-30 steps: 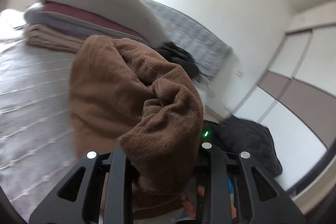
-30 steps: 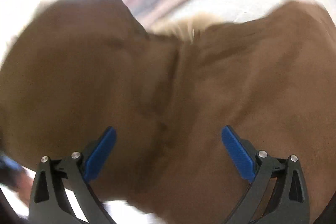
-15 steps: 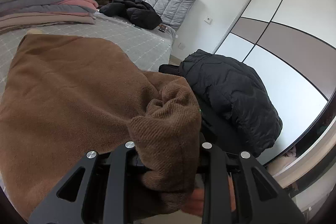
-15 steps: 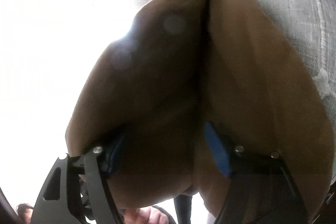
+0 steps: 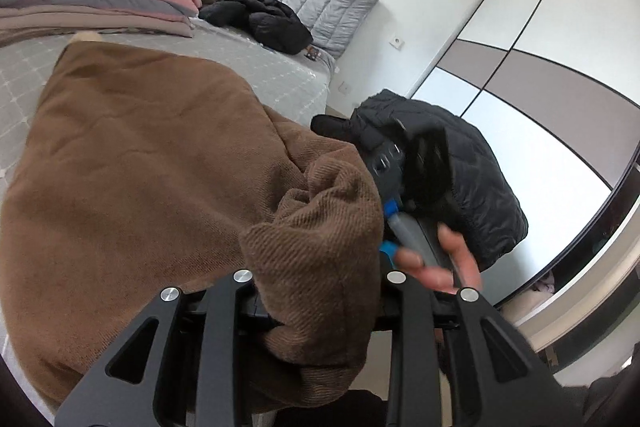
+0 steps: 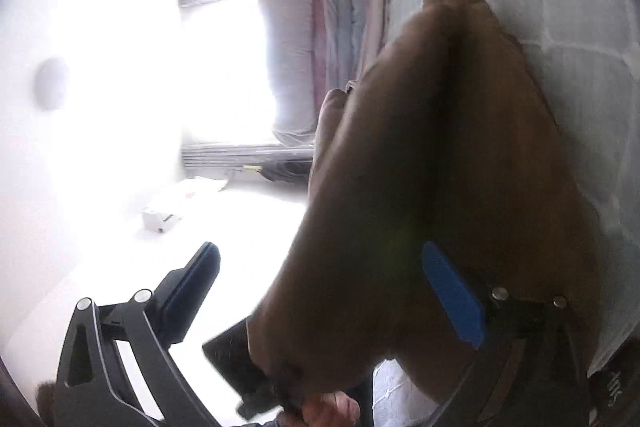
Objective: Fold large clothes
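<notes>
One brown garment (image 5: 132, 163) in left gripper (image 5: 316, 307)

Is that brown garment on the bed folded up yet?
Partly: the brown garment lies mostly flat on the bed, but one bunched end is pinched in the left tongs.

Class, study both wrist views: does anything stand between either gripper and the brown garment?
Nothing visible does. The left gripper is shut on a bunch of the brown garment. The right gripper is open, with cloth directly at one blue finger.
</notes>
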A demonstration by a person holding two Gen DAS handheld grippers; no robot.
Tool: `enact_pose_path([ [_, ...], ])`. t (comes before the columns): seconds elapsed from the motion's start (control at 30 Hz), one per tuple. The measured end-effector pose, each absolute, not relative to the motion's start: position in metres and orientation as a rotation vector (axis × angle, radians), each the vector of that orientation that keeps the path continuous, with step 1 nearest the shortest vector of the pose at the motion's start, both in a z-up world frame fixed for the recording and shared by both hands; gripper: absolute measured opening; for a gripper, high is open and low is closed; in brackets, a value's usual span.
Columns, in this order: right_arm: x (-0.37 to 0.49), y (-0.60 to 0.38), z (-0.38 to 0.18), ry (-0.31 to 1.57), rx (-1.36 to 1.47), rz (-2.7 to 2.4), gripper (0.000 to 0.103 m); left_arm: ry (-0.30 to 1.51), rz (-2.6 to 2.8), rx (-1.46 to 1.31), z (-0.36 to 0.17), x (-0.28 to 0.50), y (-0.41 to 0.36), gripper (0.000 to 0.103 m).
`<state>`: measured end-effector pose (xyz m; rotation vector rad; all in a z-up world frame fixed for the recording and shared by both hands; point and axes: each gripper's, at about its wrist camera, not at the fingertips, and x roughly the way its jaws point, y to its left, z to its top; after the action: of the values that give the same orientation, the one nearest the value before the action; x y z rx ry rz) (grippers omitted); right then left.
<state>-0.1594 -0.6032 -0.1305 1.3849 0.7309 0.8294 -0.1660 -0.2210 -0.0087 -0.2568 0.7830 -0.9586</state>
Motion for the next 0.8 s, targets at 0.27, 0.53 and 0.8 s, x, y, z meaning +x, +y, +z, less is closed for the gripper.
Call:
enact_pose_path([
  [0.27, -0.062, -0.582, -0.026, 0.87, 1.045, 0.824, 0.097, 0.715, -0.962, -0.248, 0.021, -0.155, -0.248, 0.025],
  [0.53, -0.04, -0.591, 0.001, 1.078, 0.783, 0.506, 0.097, 0.854, -0.999, -0.11, -0.015, -0.139, -0.332, 0.038],
  [0.8, -0.044, -0.596, -0.049, 1.18, 0.733, 0.318, 0.097, 1.001, -0.98, 0.111, -0.039, -0.158, -0.346, 0.06],
])
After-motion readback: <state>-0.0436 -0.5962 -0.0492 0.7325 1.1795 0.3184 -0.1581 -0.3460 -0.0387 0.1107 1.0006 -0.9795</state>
